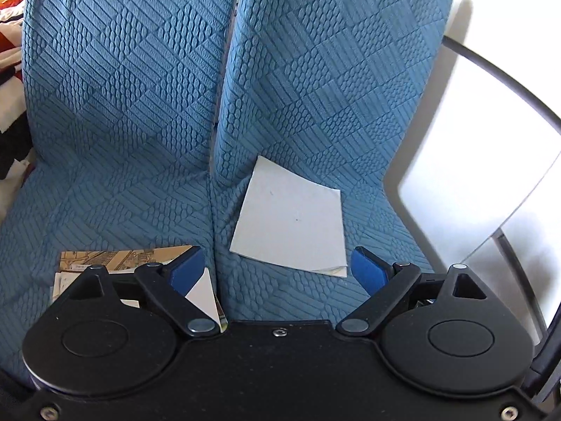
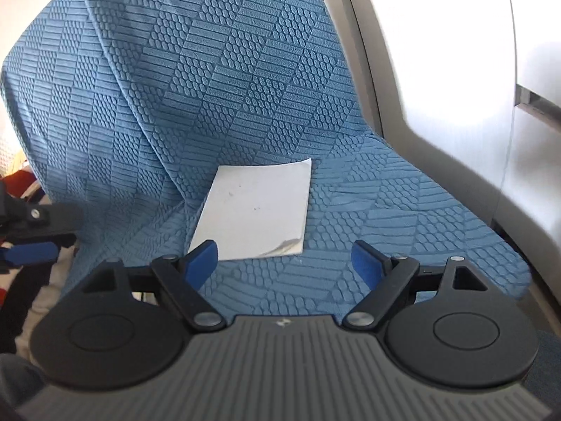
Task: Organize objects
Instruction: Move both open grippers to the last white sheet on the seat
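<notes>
1. Two seats under a blue quilted cover (image 1: 133, 112) are shown in both views; in the left wrist view the seam between them runs down the middle of the frame.
2. A white booklet (image 1: 292, 219) is seen lying flat on the right-hand seat, right of centre in the left wrist view and at the centre of the right wrist view, where its lower right corner is curled up. Its upper corner is tucked against the seat back.
3. A second lot of papers (image 1: 126, 258), with a brown printed sheet on top, is seen on the left-hand seat at the lower left of the left wrist view, partly hidden behind the tool.
4. The left tongs (image 1: 278, 273) are held wide apart with nothing clamped; the booklet lies just beyond the blue pads, untouched as far as can be told.
5. The right tongs (image 2: 285, 259) are likewise spread wide and empty; their left pad overlaps the booklet's lower left corner in the picture, but contact cannot be told.
6. The left tool's arm and blue pad are also caught at the left edge of the right wrist view.
7. The task is judged to be at an early stage: nothing is gripped, and the booklet and the papers lie apart on separate seats.
8. What is left, by this judgement, is for the booklet to be picked up and gathered with the other papers, or set in whatever place is meant for it.
</notes>
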The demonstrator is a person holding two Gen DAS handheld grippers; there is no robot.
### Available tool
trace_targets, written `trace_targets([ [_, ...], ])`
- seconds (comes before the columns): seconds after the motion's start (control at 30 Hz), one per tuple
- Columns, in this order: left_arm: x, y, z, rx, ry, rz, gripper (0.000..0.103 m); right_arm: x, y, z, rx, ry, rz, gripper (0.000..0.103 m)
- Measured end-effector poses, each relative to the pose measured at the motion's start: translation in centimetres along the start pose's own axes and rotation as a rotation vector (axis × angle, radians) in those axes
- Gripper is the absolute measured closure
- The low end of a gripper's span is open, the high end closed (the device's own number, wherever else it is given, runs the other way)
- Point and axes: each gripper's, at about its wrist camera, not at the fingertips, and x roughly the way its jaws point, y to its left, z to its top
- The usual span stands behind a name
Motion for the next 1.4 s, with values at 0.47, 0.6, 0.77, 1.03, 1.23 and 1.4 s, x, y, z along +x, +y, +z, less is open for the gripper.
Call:
trace_targets([
  [0.47, 7.7, 1.9, 0.8, -0.050, 0.094, 0.035, 0.016, 8.3, 1.3, 0.0, -0.110, 0.047, 0.052, 0.025],
  [0.6, 10.1, 2.2, 1.7, -0.079, 0.135, 0.024, 0.023, 10.7, 1.0, 0.3, -0.106, 0.080, 0.051, 0.027],
  [0.77, 13.1, 2.2, 2.9, -0.078, 0.169, 0.029, 0.028, 13.3, 0.6, 0.3, -0.104, 0.125, 0.072, 0.037],
  [1.03, 17.3, 3.5, 3.8, -0.106, 0.232, 0.050, 0.045, 15.8, 0.6, 0.2, -0.092, 0.137, 0.076, 0.047],
  [1.23, 19.9, 3.9, 4.3, -0.091, 0.270, 0.074, 0.058, 16.4, 0.4, 0.5, -0.070, 0.118, 0.066, 0.056],
  [1.4, 21.3, 4.8, 4.4, -0.108, 0.304, 0.080, 0.062, 16.5, -0.3, 0.5, -0.033, 0.113, 0.075, 0.059],
])
